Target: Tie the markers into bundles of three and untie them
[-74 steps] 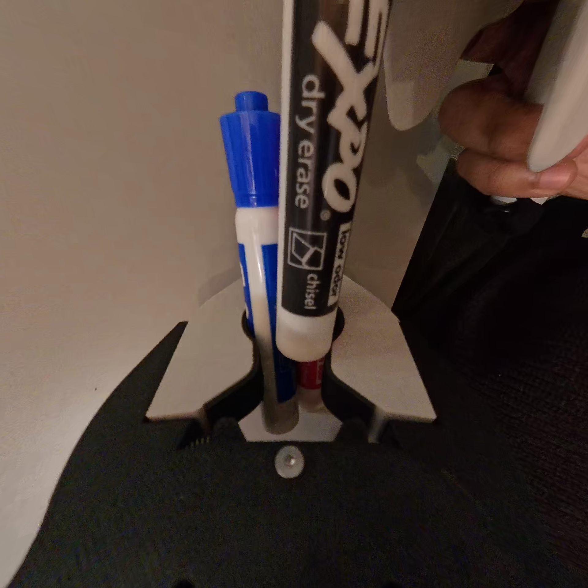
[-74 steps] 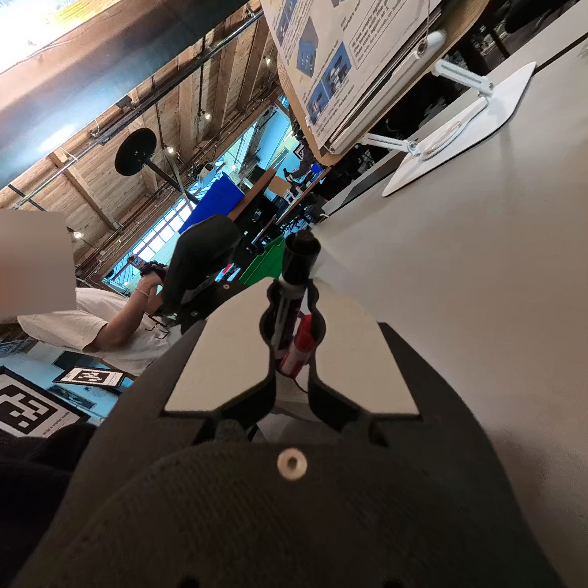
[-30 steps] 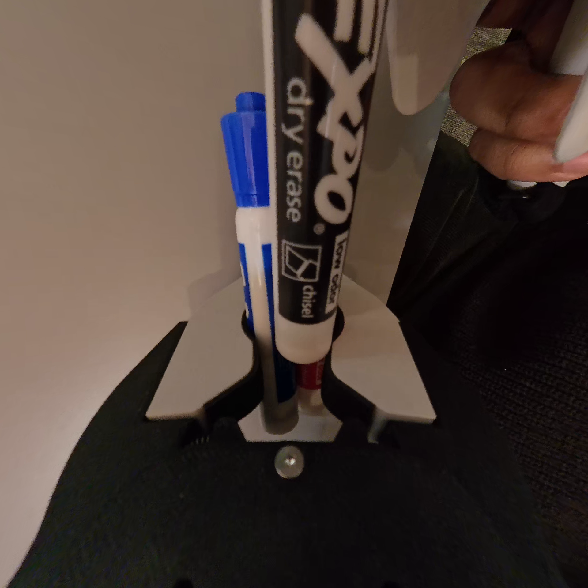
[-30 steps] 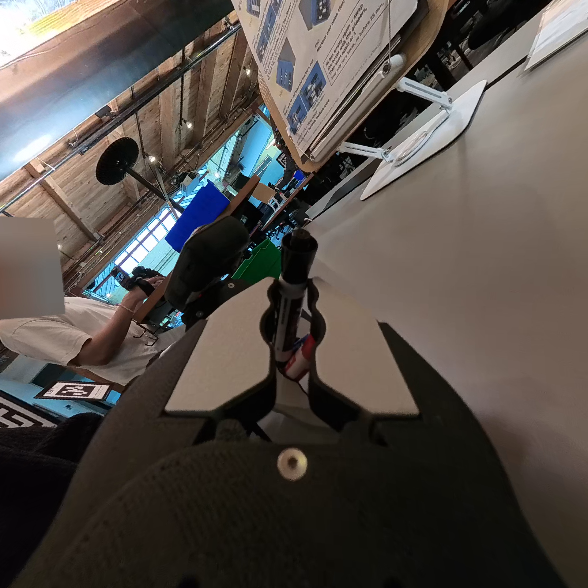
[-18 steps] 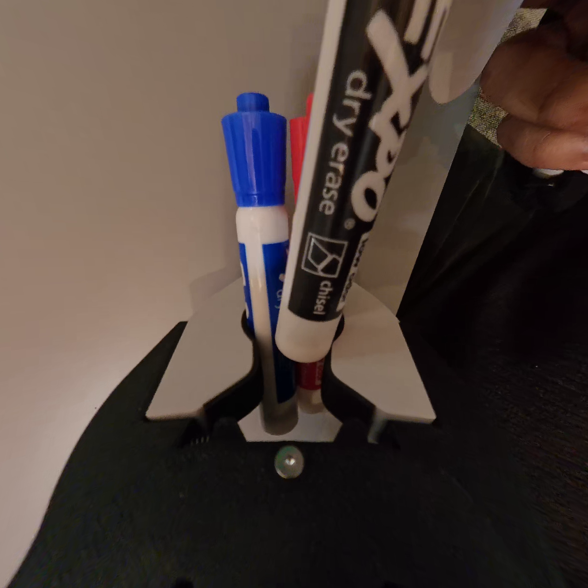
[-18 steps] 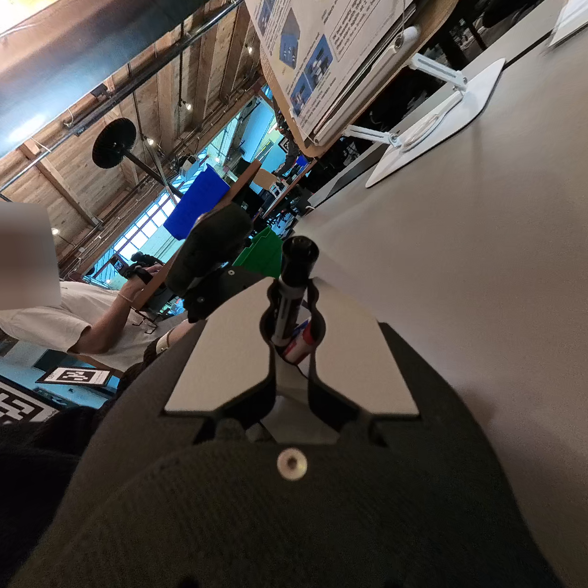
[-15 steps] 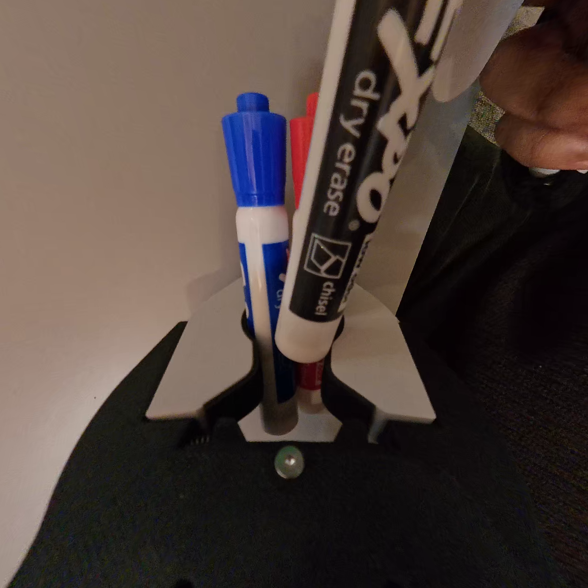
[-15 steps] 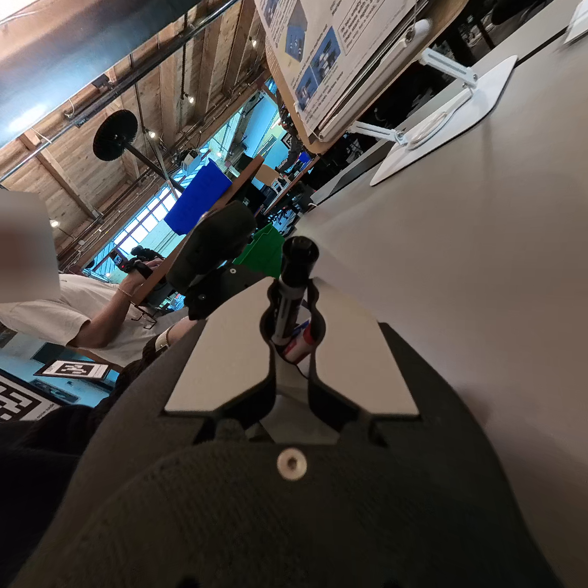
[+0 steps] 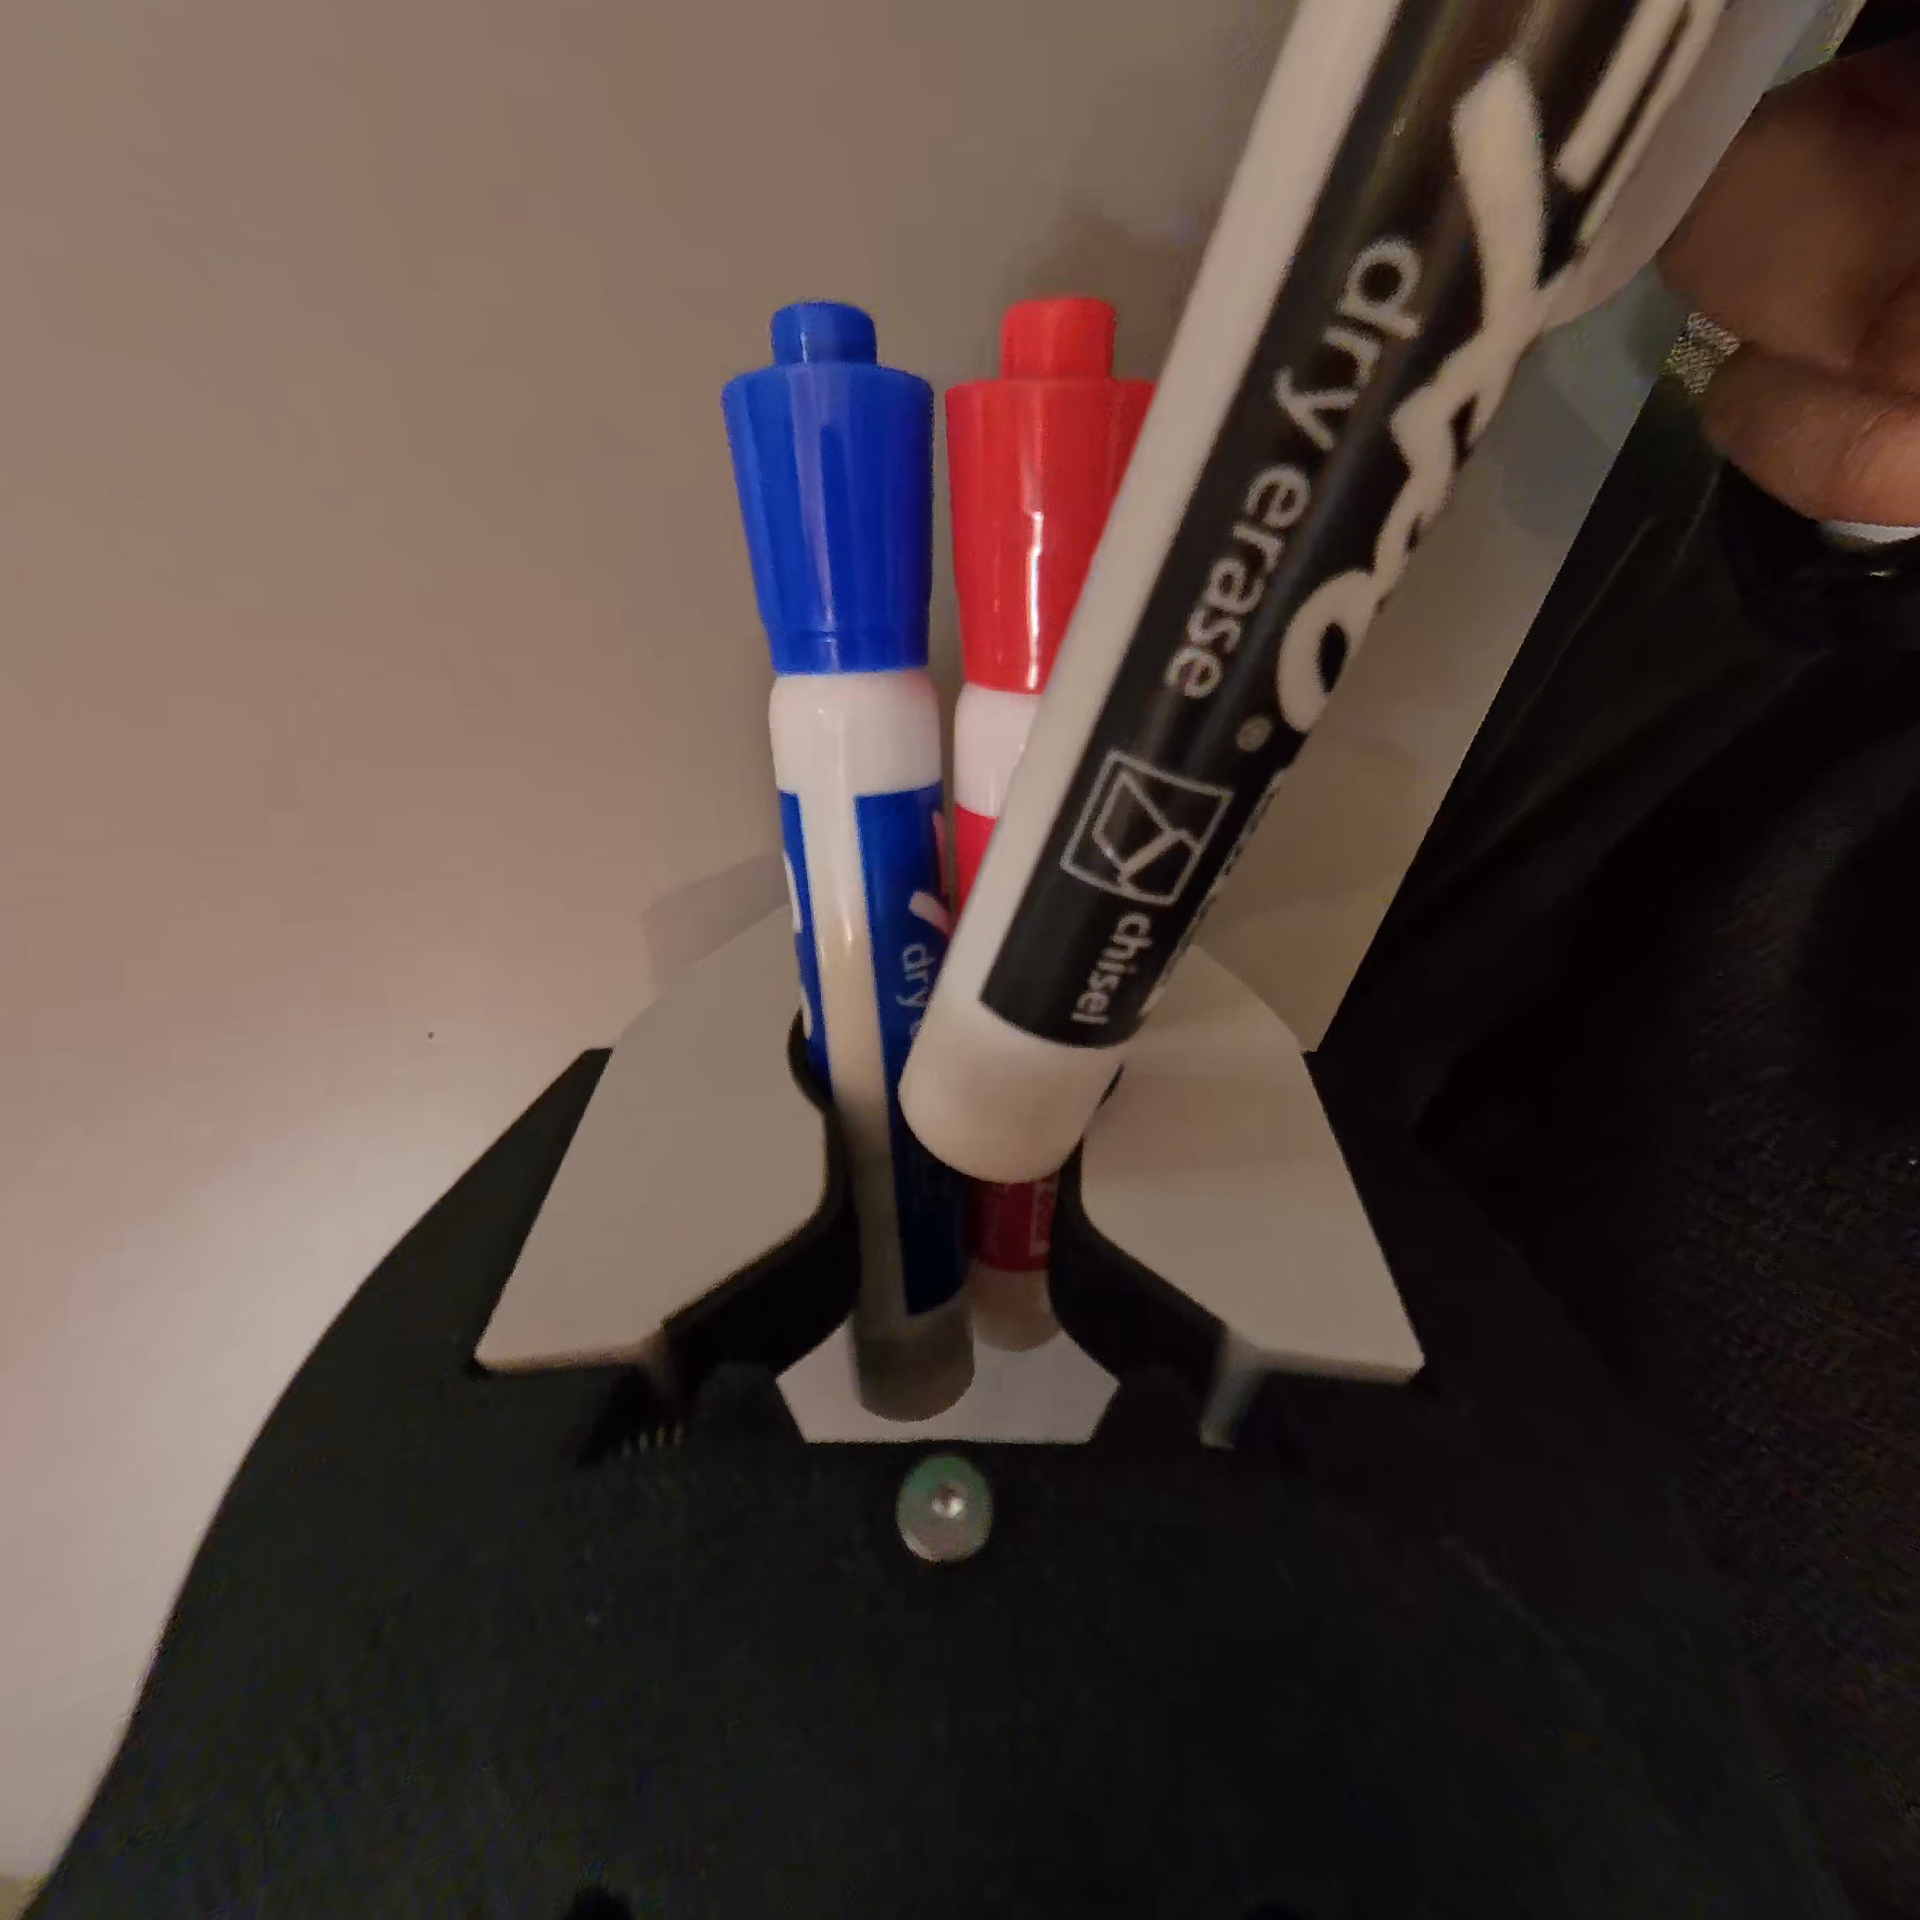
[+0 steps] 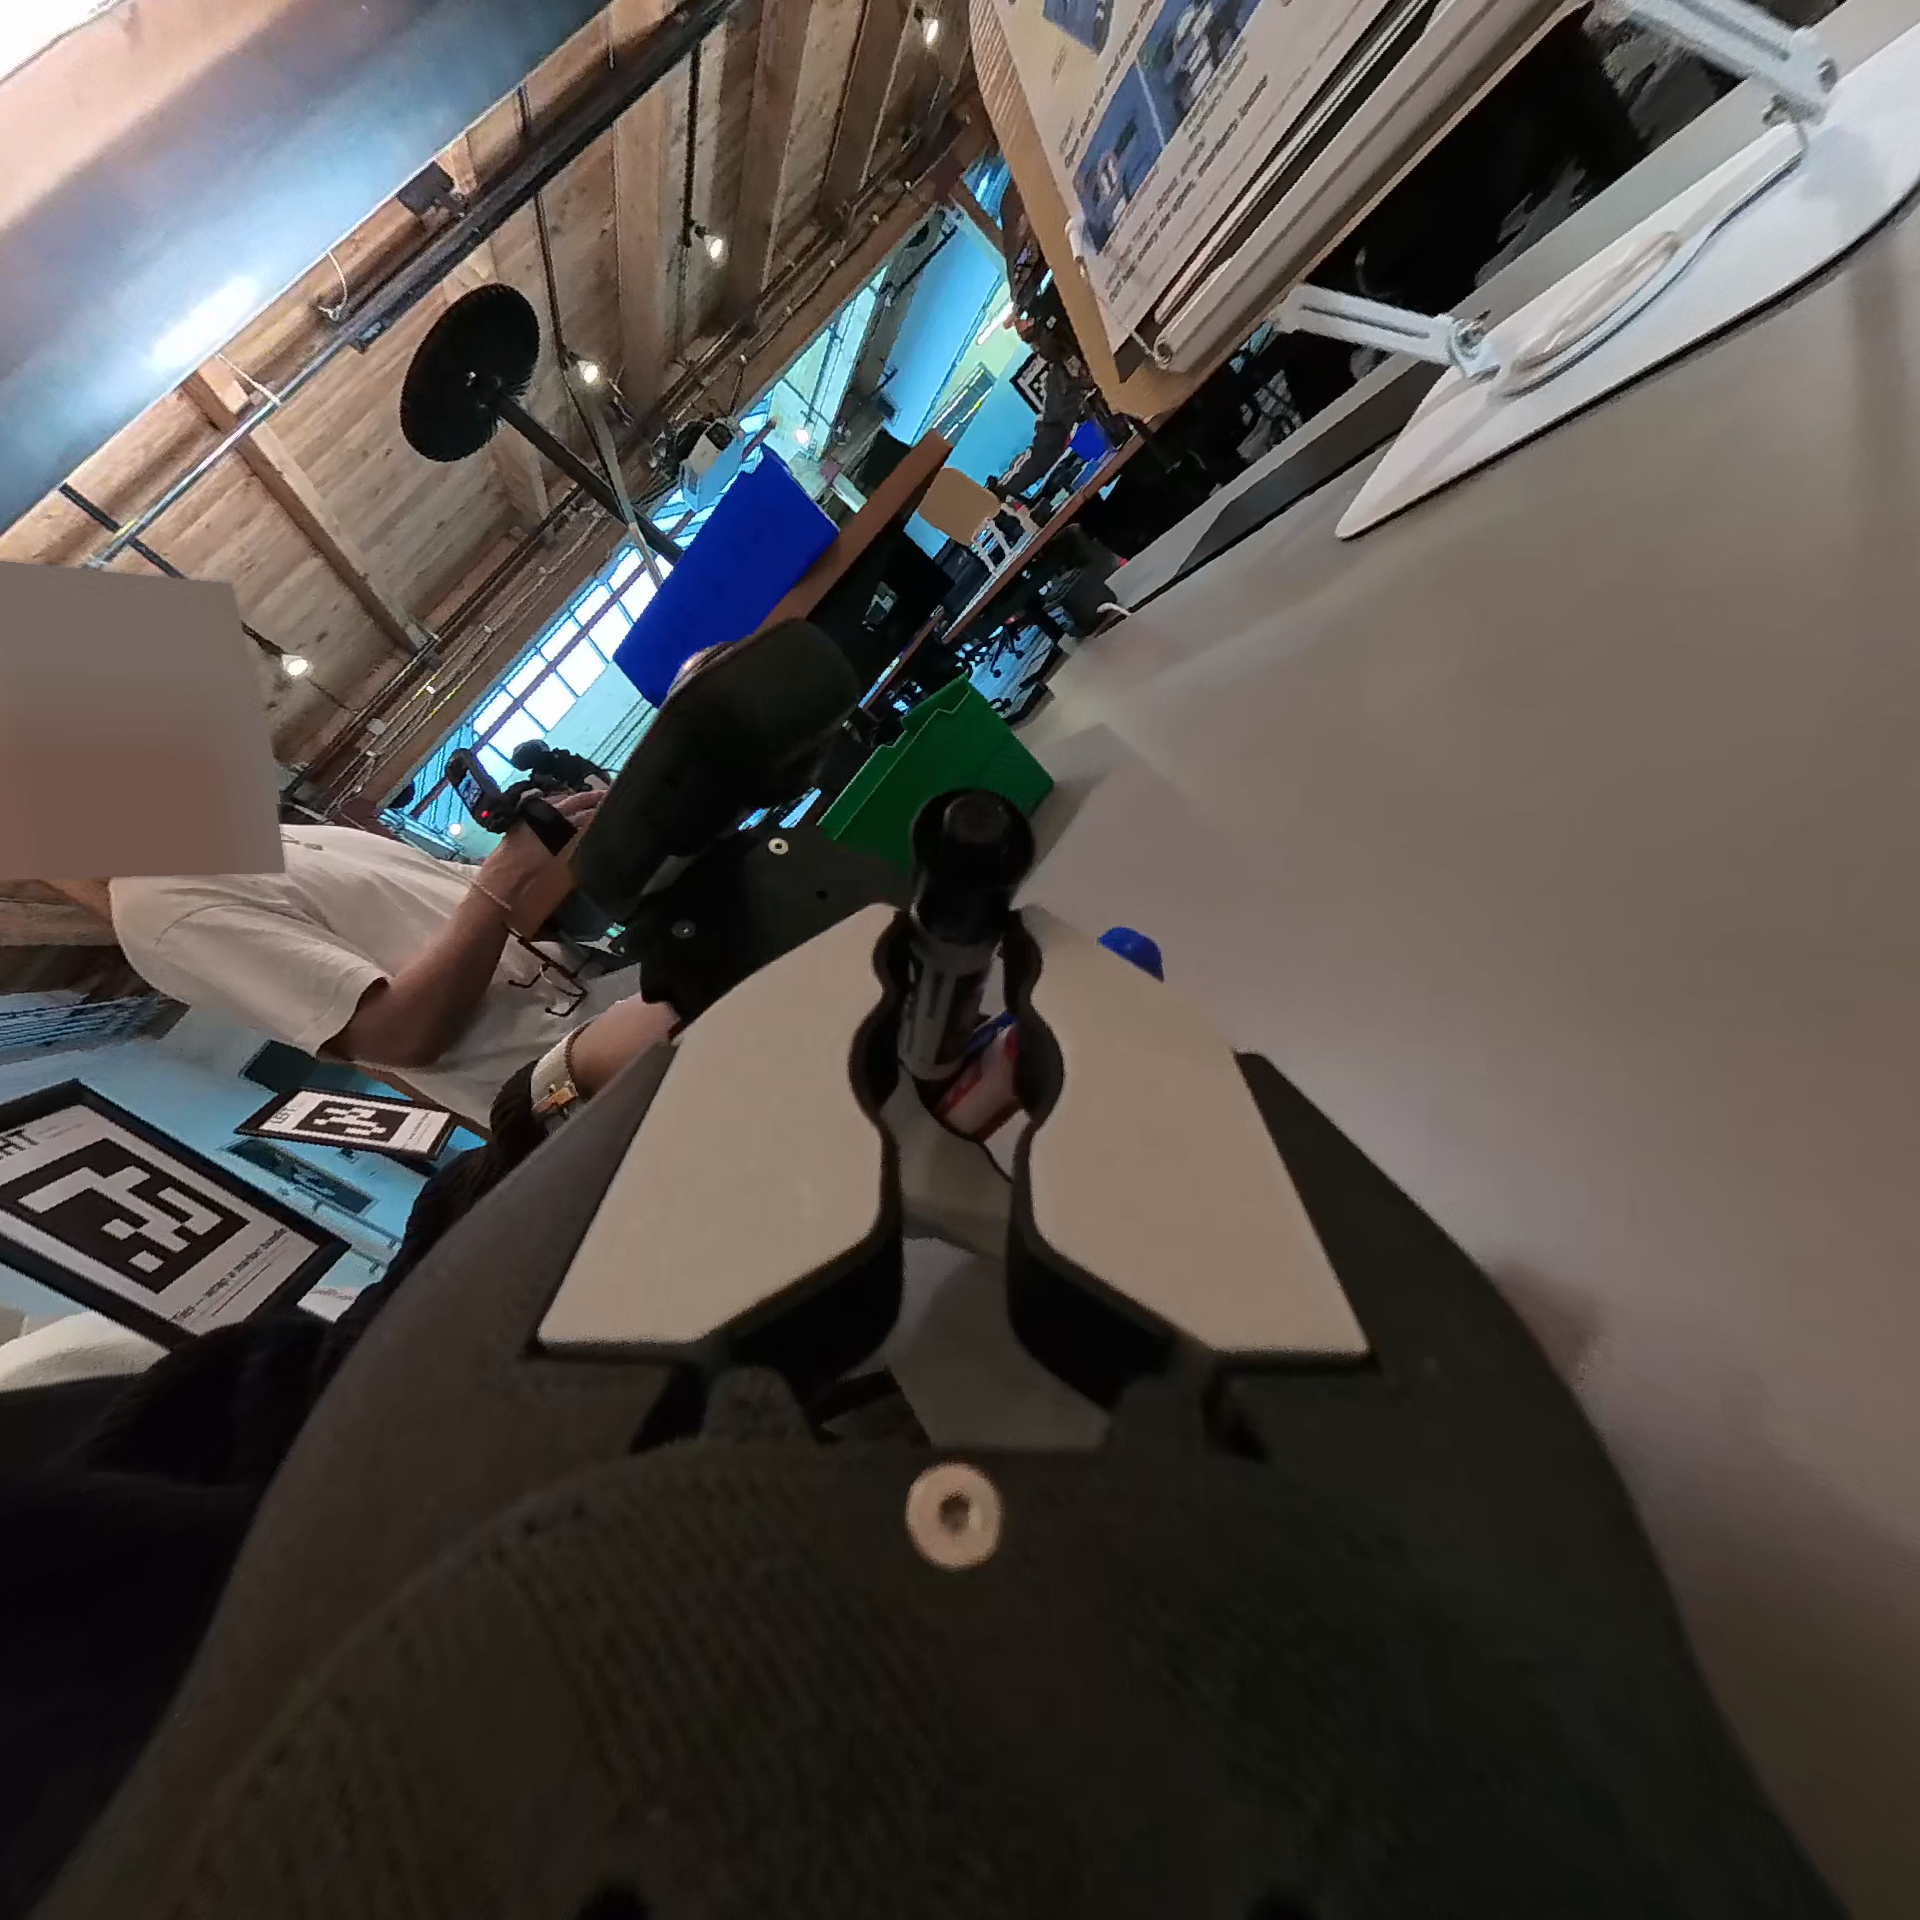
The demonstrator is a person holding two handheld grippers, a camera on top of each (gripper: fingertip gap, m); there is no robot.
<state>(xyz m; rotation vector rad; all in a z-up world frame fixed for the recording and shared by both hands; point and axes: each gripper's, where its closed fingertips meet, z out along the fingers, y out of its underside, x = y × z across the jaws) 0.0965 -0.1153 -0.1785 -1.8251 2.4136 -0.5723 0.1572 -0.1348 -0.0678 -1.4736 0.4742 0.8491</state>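
My left gripper [image 9: 951,1049] is shut on a blue marker [image 9: 831,540] and a red marker [image 9: 1023,540], which stand side by side between its fingers, caps away from me. A black marker [image 9: 1247,665] leans over them, tilted to the right, with its butt end resting at my left fingertips. My right gripper [image 10: 961,935] is shut on that black marker [image 10: 966,852]. A blue cap [image 10: 1130,951] shows just past its right finger. The left gripper's black body [image 10: 727,769] sits right behind it.
A hand [image 9: 1787,343] holds the right gripper at the upper right. The grey table [image 10: 1455,831] runs along the right. A green bin [image 10: 935,769] and a white stand base [image 10: 1621,343] sit farther off. A person in a white shirt [image 10: 312,935] sits at the left. My hands' fingertips stand some 12 cm from each other.
The black marker has tilted to the right while its butt end stays at my left fingertips. The red marker's cap has come into view beside the blue one.
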